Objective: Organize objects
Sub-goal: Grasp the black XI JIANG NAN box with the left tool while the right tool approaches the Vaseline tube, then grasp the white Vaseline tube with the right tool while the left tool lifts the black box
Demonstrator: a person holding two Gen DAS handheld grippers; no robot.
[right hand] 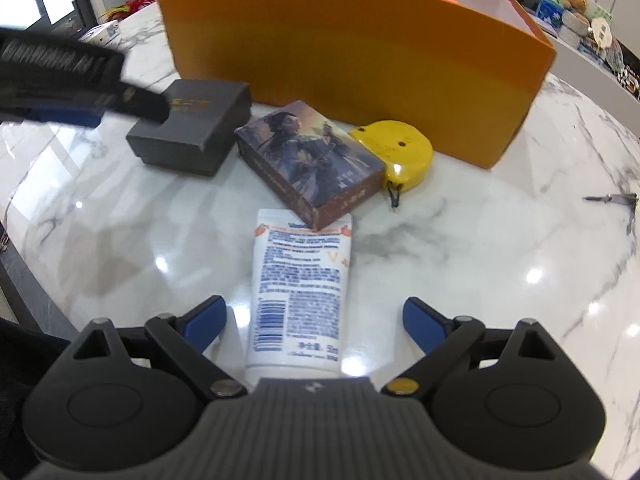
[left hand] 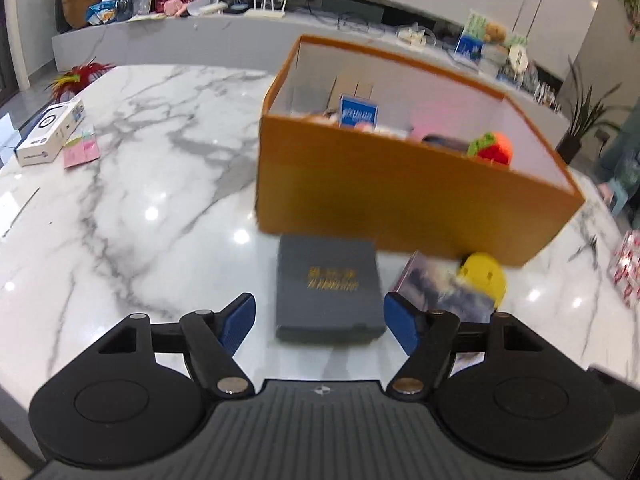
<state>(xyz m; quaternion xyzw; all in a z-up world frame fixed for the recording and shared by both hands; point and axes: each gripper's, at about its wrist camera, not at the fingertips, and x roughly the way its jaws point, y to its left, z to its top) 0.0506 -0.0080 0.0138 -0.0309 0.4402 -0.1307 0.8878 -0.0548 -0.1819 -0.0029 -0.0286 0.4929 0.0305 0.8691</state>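
Observation:
An open orange box stands on the marble table and holds several small items. In front of it lie a dark grey box with gold lettering, a picture-printed card box, and a yellow tape measure. A white tube lies nearest. My left gripper is open, its fingers either side of the dark grey box's near end. My right gripper is open, straddling the white tube above the table.
A white carton and pink sticky notes lie at the table's left. A small metal tool lies at the right. A patterned packet sits at the right edge. A cluttered counter runs behind.

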